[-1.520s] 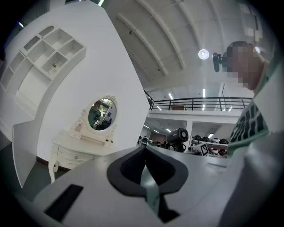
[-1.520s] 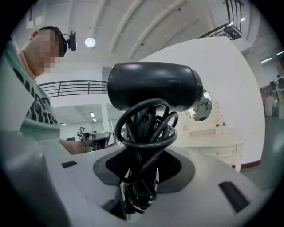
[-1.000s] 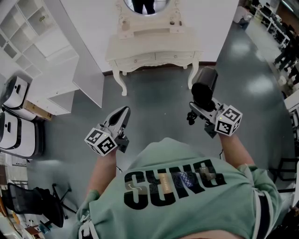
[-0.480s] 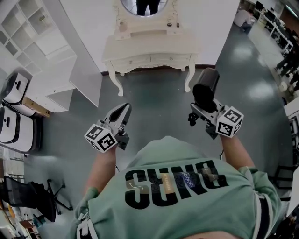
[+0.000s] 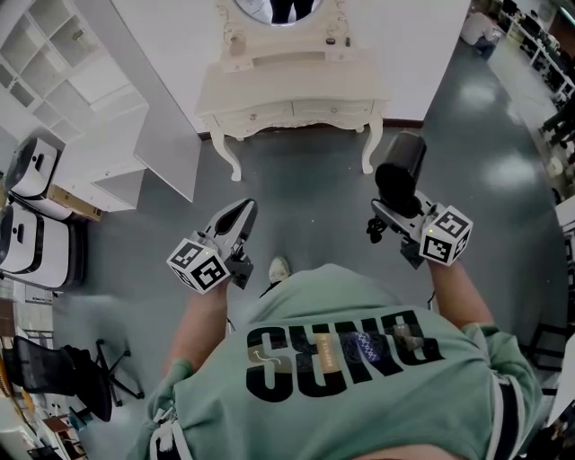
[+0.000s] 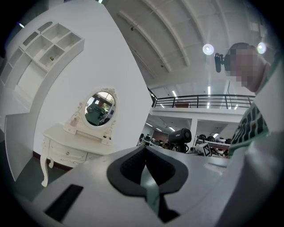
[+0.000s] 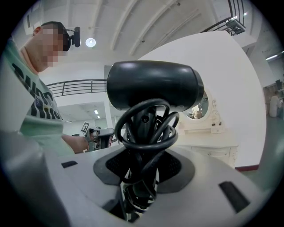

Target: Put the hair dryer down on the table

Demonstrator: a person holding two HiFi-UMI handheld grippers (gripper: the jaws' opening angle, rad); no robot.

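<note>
A black hair dryer (image 5: pixel 399 171) stands upright with my right gripper (image 5: pixel 395 214) shut on its handle; its cord is wound round that handle. In the right gripper view the hair dryer (image 7: pixel 153 84) fills the middle, the cord loops sitting between the jaws of the right gripper (image 7: pixel 138 188). My left gripper (image 5: pixel 235 216) is shut and holds nothing, its pads meeting in the left gripper view (image 6: pixel 148 177). The white dressing table (image 5: pixel 296 85) stands ahead against the wall, well beyond both grippers. From the left gripper the hair dryer (image 6: pixel 179 135) and the table (image 6: pixel 66 139) both show.
An oval mirror (image 5: pixel 283 9) rises at the back of the table. A white shelf unit (image 5: pixel 85 108) stands at the left, with white cases (image 5: pixel 31 216) below it. An office chair (image 5: pixel 63 382) is at the bottom left. Grey floor lies between me and the table.
A shoe has come into view between the grippers, and both grippers sit slightly lower in the head view. The right gripper's hold on the hair dryer is the same.
</note>
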